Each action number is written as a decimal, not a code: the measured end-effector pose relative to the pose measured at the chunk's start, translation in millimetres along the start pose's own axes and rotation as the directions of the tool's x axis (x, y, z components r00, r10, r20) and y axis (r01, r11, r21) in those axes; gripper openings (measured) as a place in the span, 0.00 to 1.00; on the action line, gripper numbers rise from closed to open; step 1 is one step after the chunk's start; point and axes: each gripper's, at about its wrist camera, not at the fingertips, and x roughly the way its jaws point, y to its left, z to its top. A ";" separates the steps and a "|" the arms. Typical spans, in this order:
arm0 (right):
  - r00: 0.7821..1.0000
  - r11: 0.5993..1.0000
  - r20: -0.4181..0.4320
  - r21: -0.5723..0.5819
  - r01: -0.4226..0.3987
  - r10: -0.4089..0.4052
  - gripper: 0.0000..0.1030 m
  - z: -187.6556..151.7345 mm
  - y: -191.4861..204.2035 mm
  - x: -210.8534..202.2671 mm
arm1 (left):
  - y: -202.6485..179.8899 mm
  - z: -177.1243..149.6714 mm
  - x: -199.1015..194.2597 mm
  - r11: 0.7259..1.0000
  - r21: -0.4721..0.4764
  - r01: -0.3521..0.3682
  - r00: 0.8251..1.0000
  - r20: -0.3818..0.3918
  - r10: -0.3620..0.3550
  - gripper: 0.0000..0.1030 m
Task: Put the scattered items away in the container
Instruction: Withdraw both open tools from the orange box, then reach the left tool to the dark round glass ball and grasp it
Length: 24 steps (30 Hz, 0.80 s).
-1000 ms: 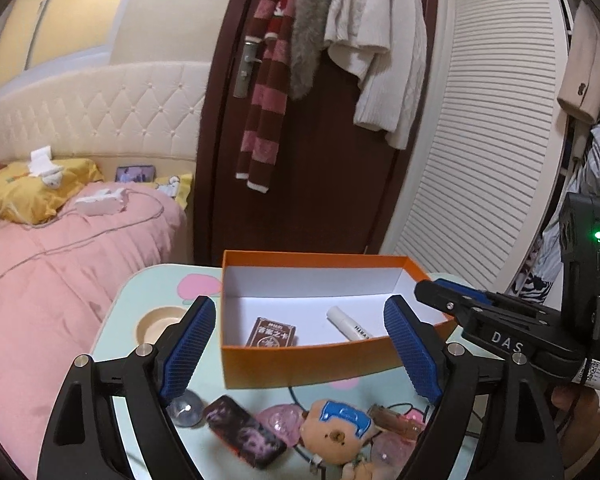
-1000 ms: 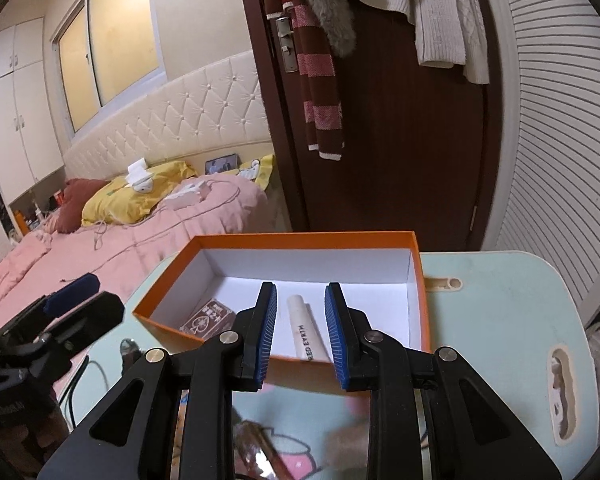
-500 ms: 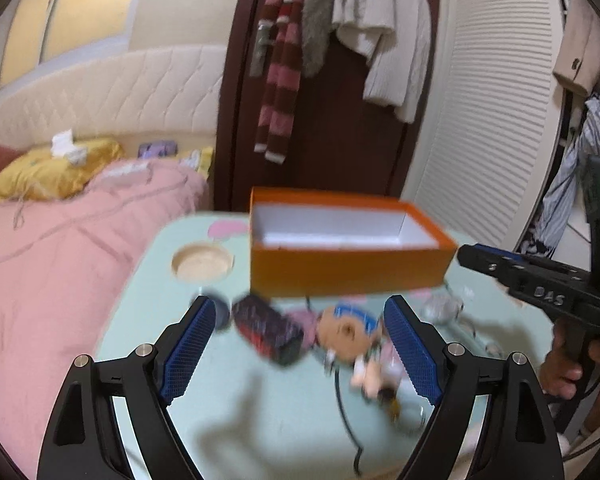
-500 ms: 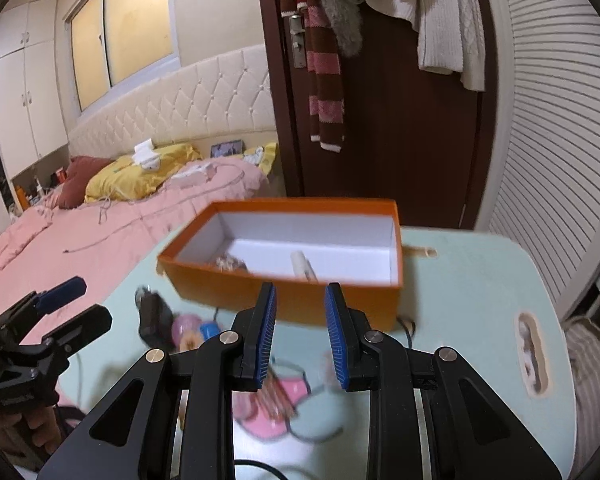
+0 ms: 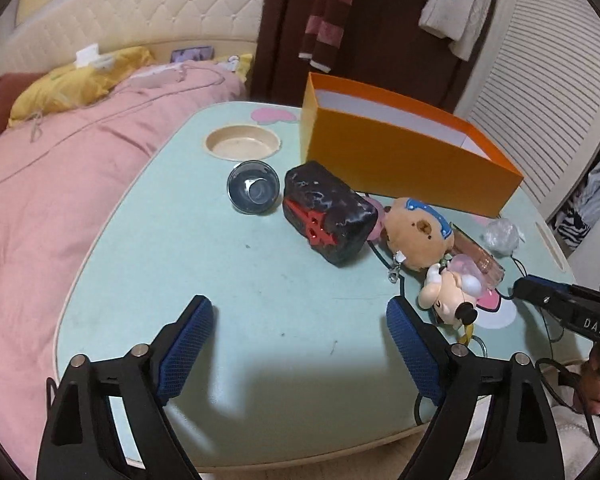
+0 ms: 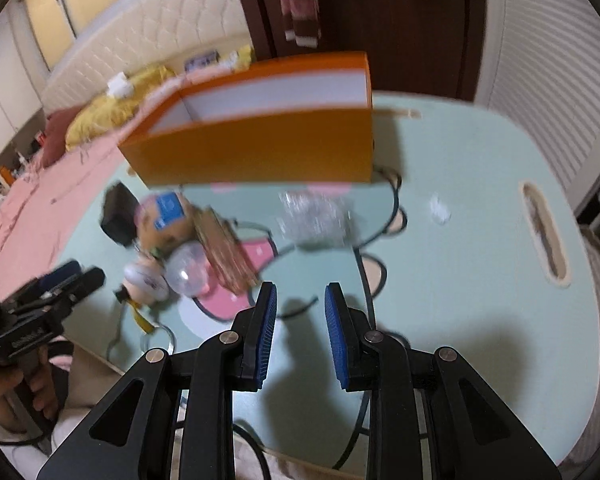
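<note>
- Hovering over the table's (image 5: 148, 240) near edge: left gripper (image 5: 300, 334), fingers wide, empty.
- Right gripper (image 6: 300, 312): fingers narrowly apart, empty.
- Orange box (image 5: 404, 160): far edge.
- Black pouch (image 5: 328, 218), bear plush (image 5: 418, 236), glass ball (image 5: 254, 192): scattered before the box.

The box's (image 5: 404, 160) near wall hides its floor and whatever lies inside, in both views. The right wrist view is motion-blurred: the box (image 6: 260, 152), bear (image 6: 166, 216) and crumpled wrap (image 6: 314, 220) smear, their details unreadable. The black pack (image 5: 328, 212) covers part of a pink thing behind it. The right gripper's (image 5: 520, 290) handle runs off the frame edge.
</note>
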 end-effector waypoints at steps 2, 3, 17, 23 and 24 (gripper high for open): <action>1.000 1.000 0.006 -0.022 -0.020 0.020 0.49 -0.8 3.2 -0.4 | -2.3 -0.6 -0.4 1.000 0.010 -0.005 1.000 0.000 0.005 0.90; 1.000 0.999 0.002 -0.040 -0.026 0.027 0.58 -1.1 6.8 -0.1 | -2.4 -1.2 0.7 1.000 0.012 -0.005 1.000 0.000 0.005 0.90; 0.994 0.980 -0.016 -0.173 0.100 -0.104 0.74 -6.4 30.2 16.2 | 26.6 22.1 -16.9 0.989 -0.085 0.119 0.988 0.108 -0.110 0.80; 0.995 0.980 -0.016 -0.175 0.096 -0.100 0.76 -7.4 29.0 14.9 | 59.4 52.9 -6.2 0.995 -0.087 0.044 0.992 0.120 -0.033 0.64; 0.995 0.980 -0.017 -0.175 0.095 -0.099 0.76 -7.6 28.5 14.5 | 59.7 55.5 1.1 0.998 -0.055 0.030 0.995 0.096 -0.025 0.55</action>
